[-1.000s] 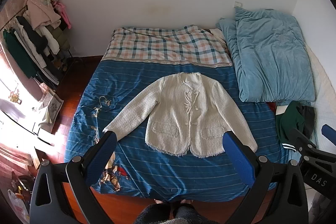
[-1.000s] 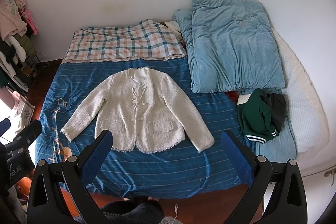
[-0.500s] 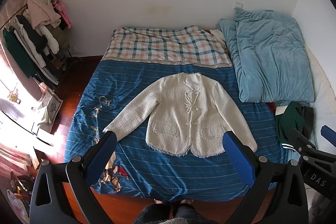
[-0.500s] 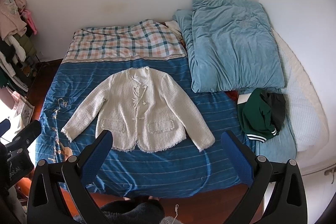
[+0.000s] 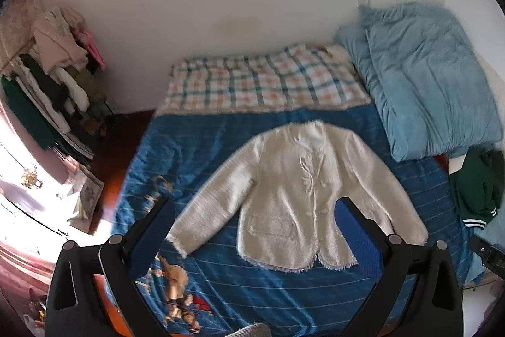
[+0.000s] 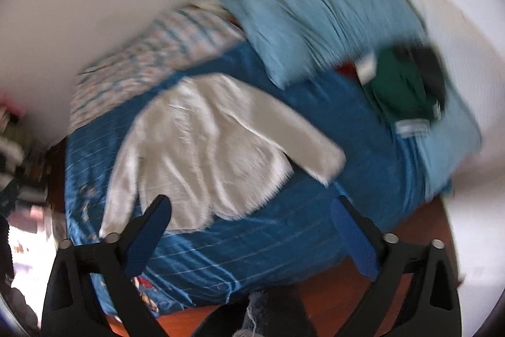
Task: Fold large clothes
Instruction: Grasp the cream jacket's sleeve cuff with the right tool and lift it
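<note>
A cream tweed jacket [image 5: 293,191] lies flat, front up, sleeves spread, on the blue striped bedspread [image 5: 202,153]. It also shows in the blurred right wrist view [image 6: 205,147]. My left gripper [image 5: 255,239] is open and empty, above the jacket's hem and its left sleeve cuff. My right gripper [image 6: 252,236] is open and empty, held above the bed's near edge, short of the jacket's hem. Neither touches the cloth.
A folded light blue duvet [image 5: 423,81] lies at the bed's right, a plaid blanket [image 5: 262,84] at its head. A green and dark garment pile [image 5: 476,185] sits at the right edge. A clothes rack [image 5: 53,87] stands left. Wooden floor [image 6: 347,299] lies below.
Both grippers have moved closer to the bed and jacket. The right view has swung and tilted, now motion-blurred. The jacket has not moved.
</note>
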{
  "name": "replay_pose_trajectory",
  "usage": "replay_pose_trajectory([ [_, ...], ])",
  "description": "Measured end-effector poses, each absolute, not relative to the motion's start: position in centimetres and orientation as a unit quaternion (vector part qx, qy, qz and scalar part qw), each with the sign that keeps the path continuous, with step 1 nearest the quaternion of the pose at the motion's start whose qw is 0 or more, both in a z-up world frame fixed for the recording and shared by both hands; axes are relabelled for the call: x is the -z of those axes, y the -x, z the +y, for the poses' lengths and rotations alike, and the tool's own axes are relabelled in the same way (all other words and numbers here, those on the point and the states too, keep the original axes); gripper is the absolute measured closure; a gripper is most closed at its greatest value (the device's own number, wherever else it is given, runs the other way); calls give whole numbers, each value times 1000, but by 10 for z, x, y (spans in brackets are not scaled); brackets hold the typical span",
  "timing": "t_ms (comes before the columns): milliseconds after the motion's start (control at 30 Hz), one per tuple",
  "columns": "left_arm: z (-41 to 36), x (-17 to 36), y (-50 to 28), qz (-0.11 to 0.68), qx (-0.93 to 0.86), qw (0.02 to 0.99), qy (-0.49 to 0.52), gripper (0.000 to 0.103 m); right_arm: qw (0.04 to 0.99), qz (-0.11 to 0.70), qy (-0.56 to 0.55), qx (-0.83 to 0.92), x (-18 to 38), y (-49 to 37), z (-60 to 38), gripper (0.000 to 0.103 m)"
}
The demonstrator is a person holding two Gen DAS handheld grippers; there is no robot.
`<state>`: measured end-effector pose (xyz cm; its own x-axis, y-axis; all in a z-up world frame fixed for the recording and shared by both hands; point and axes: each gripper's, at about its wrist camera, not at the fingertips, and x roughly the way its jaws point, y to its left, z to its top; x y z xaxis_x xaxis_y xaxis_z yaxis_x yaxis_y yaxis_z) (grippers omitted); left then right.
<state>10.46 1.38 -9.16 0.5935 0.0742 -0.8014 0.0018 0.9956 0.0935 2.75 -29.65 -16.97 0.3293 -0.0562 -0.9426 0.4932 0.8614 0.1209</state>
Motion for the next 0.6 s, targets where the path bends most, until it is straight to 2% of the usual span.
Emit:
replay_pose_trajectory([
  [33,11,105,-111,457,-24,888,-43,0,767,570,-228,187,207,-32,-319,36],
  [67,9,119,-117,465,-32,884,-46,0,754,575,-250,193,231,-34,-333,39],
  [333,-17,282,-180,544,-119,828,-67,0,627,555,-495,231,493,-44,-461,39],
  [433,-23,345,-199,580,-138,800,-65,0,574,501,-601,240,583,-41,-488,36],
  [600,-29,427,-226,619,-169,765,-59,0,525,392,-709,262,674,-39,-512,35],
])
